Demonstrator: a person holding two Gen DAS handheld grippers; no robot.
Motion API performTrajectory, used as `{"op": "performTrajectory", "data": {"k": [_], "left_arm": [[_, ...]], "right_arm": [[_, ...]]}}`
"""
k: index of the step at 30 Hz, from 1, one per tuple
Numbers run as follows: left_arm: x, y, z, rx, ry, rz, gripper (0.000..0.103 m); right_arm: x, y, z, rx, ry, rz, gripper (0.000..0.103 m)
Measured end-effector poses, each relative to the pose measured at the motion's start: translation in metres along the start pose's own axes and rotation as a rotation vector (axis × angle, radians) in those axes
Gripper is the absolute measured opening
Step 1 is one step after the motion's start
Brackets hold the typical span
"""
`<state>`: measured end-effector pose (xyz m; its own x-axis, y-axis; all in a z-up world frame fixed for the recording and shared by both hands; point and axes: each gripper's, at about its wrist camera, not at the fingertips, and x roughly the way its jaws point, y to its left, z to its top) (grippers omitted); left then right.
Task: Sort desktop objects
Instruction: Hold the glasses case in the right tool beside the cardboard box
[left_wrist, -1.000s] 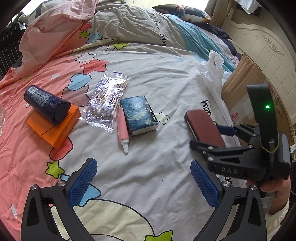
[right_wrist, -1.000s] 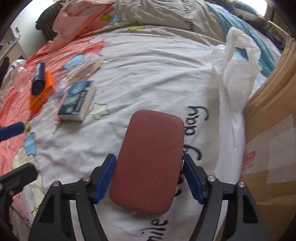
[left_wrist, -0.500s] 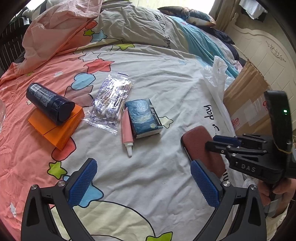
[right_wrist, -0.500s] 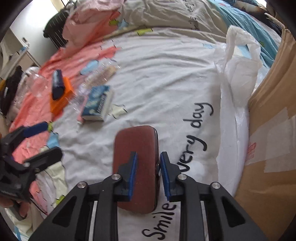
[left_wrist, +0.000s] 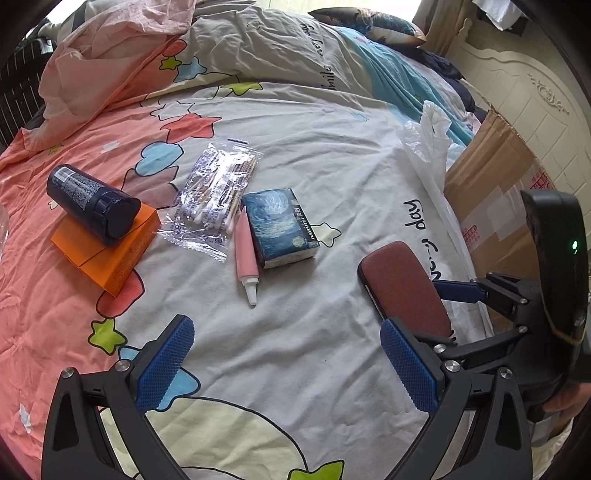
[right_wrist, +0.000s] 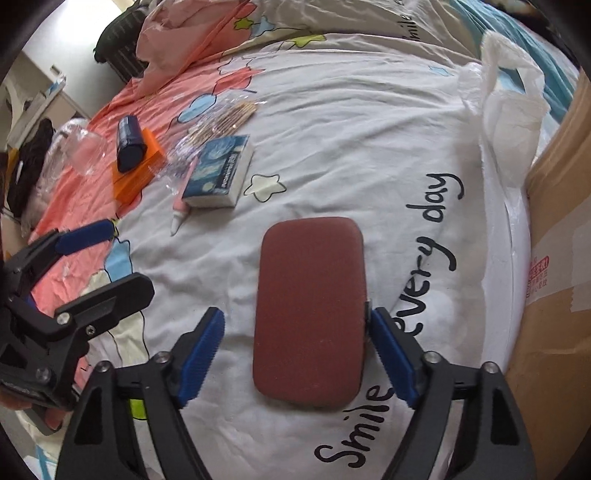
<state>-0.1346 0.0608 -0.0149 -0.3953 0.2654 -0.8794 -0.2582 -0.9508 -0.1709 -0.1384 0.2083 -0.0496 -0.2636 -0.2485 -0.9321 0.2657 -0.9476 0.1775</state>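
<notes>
A red-brown case (right_wrist: 310, 310) lies flat on the bedsheet between the fingers of my right gripper (right_wrist: 295, 321). The jaws are opening. The left pad stands clear of the case and the right pad is at its edge. The left wrist view shows the same case (left_wrist: 402, 288) at the right. My left gripper (left_wrist: 286, 328) hangs open over bare sheet with nothing in it. Further off lie a blue tissue pack (left_wrist: 280, 229), a pink tube (left_wrist: 245, 254), a clear bag of cotton swabs (left_wrist: 214, 199), and a dark bottle (left_wrist: 92, 201) on an orange box (left_wrist: 110, 254).
A cardboard box (left_wrist: 498, 192) stands against the bed's right side, with a white plastic bag (left_wrist: 428, 147) draped beside it. Rumpled bedding is piled at the far end. A crumpled clear wrapper (right_wrist: 77, 147) lies at the left.
Half a second ago the right jaws were nearly closed over the case. They have since spread wide around it. The left gripper has not moved.
</notes>
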Motion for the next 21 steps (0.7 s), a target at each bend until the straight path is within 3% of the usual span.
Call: {"op": "performTrajectory", "data": {"k": [3, 7, 9, 12, 14, 21], "left_arm": [[0.0, 0.002, -0.001, -0.005, 0.002, -0.004, 0.103], [0.001, 0.003, -0.002, -0.008, 0.007, -0.008, 0.103], [0.002, 0.005, -0.003, -0.008, 0.009, -0.008, 0.103], [0.002, 0.007, -0.002, -0.016, 0.011, -0.007, 0.103], [0.001, 0.009, -0.002, -0.025, 0.009, -0.009, 0.103], [-0.001, 0.012, -0.002, -0.031, 0.005, -0.01, 0.103]], "right_arm": [[0.01, 0.014, -0.001, -0.043, 0.004, -0.072, 0.083], [0.023, 0.031, -0.003, -0.11, 0.006, -0.154, 0.1], [0.025, 0.034, -0.004, -0.123, -0.006, -0.172, 0.1], [0.021, 0.03, -0.003, -0.121, -0.017, -0.175, 0.086], [0.016, 0.025, -0.004, -0.108, -0.022, -0.157, 0.064], [-0.007, 0.011, -0.009, -0.061, -0.068, -0.099, 0.063]]}}
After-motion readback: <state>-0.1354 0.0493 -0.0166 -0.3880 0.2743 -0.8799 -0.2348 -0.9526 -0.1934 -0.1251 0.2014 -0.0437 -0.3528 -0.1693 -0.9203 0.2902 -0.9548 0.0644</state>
